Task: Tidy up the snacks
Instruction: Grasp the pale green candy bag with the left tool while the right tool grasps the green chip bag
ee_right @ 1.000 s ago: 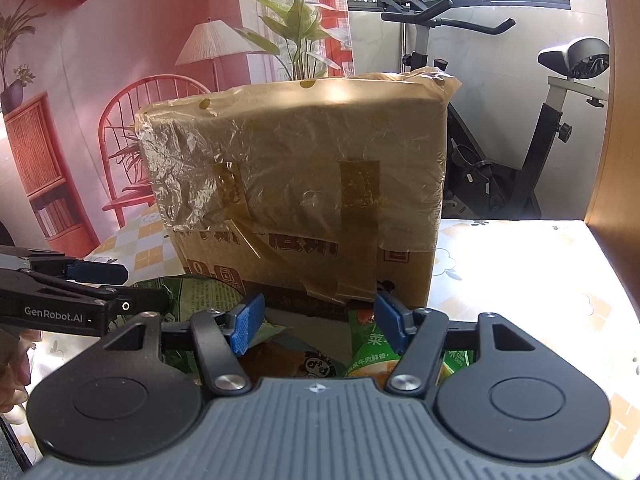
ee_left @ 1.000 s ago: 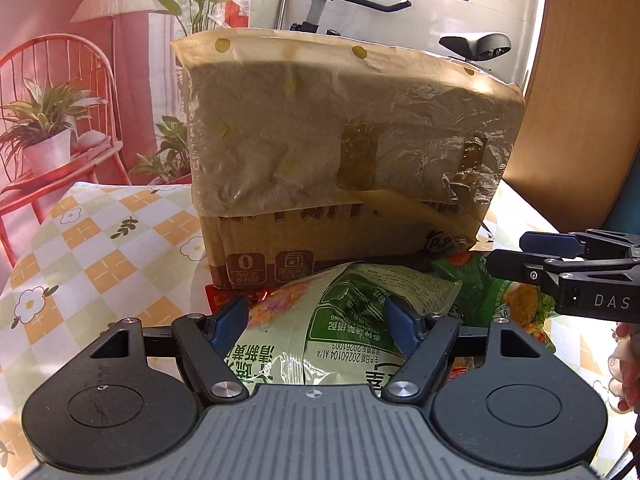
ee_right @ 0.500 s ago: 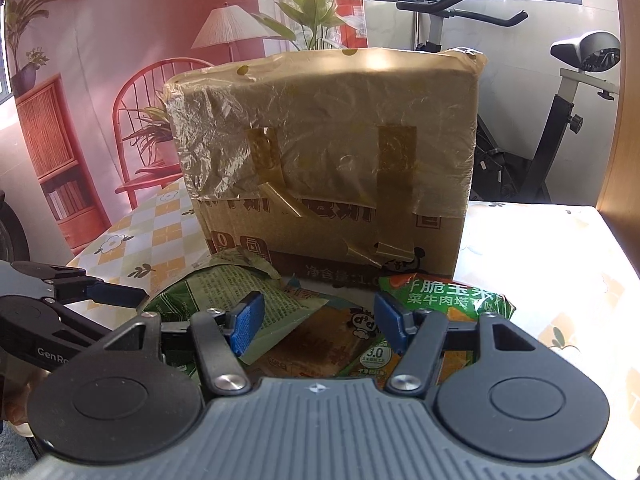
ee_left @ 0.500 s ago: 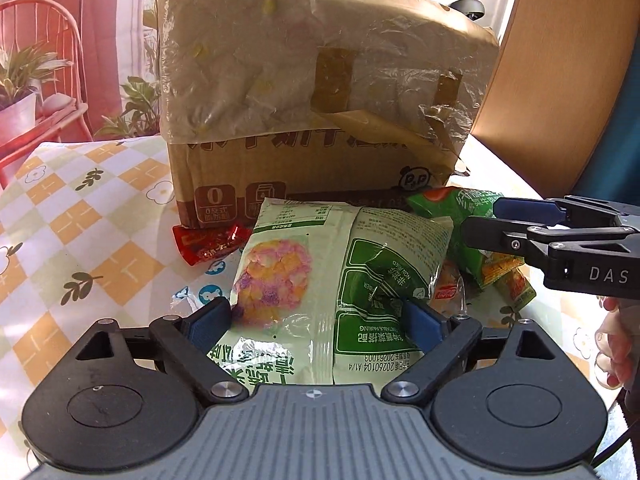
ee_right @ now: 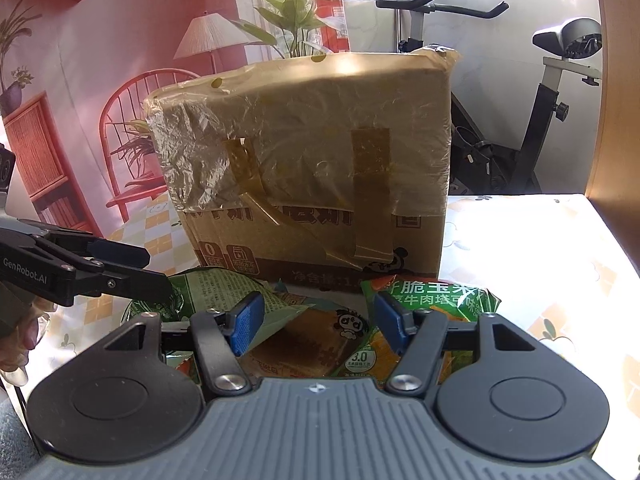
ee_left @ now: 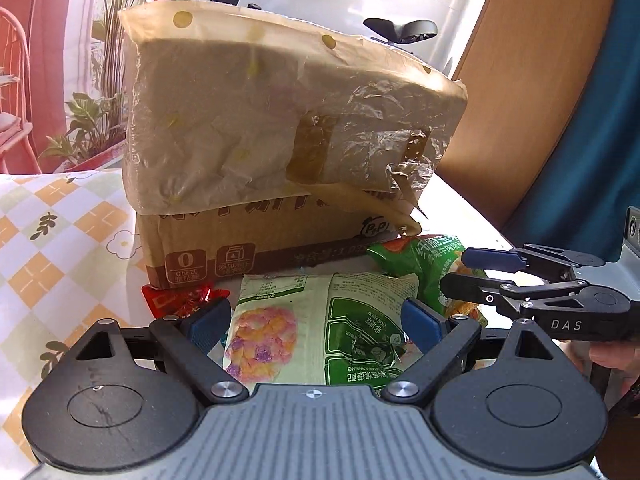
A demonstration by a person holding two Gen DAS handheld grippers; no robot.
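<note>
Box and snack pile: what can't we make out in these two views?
- Box contents: both views, wrapped in plastic and tape.
- Toast packet: right wrist view, partly under the green bag and corn bag.
- Red packet: left wrist view, tucked against the box, label unreadable.
- Pale bag: near end hidden behind the left gripper.
</note>
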